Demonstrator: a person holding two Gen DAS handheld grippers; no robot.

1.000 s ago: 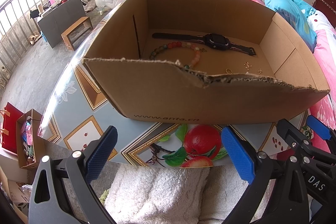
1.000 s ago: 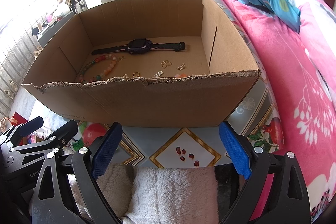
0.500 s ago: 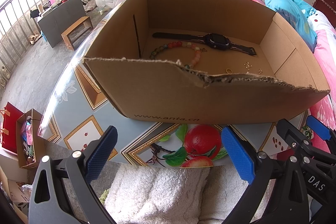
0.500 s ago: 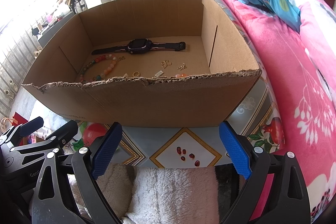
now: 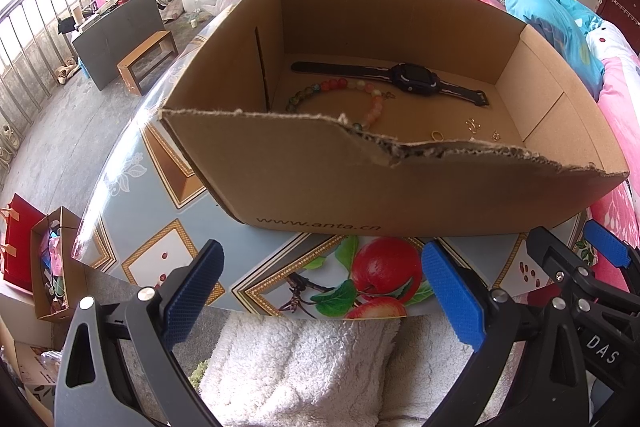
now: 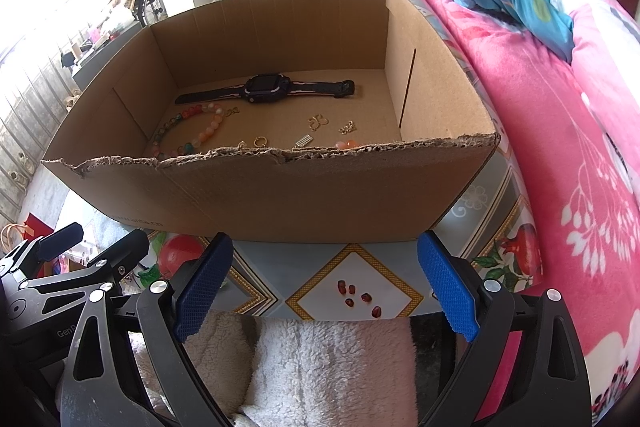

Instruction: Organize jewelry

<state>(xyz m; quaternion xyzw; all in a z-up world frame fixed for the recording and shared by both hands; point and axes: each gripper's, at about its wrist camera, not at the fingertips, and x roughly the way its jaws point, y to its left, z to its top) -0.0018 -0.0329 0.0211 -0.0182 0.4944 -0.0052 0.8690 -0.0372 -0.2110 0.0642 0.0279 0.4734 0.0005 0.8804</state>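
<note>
Bedroom clutter rings a glass-topped table (image 5: 132,187) printed with fruit, and a pink bed (image 6: 560,147) runs along its right side. On the table sits an open cardboard box (image 6: 280,195) with a torn near rim; all the jewelry lies on its floor.

Far in the box a dark watch (image 6: 266,89) lies flat with its strap stretched left to right. Just near of it, on the left, curls a bead bracelet (image 6: 192,131). Small gold pieces (image 6: 318,121) and a ring (image 6: 260,141) are scattered to the right, close behind the near wall.

Both claws hover short of the box, over a white fleece (image 5: 304,367). The left gripper (image 5: 320,287) has its blue pads spread wide, holding nothing; the right gripper (image 6: 326,279) is likewise spread and empty.

Handling, as a judgement: the watch looks the heaviest and firmest, best pinched across its case or the strap beside it. The bracelet is likely limp and smooth, so take 1 or 2 beads squarely. The gold bits look light, thin and easy to lose; they would need a precise pinch flat against the cardboard.
</note>
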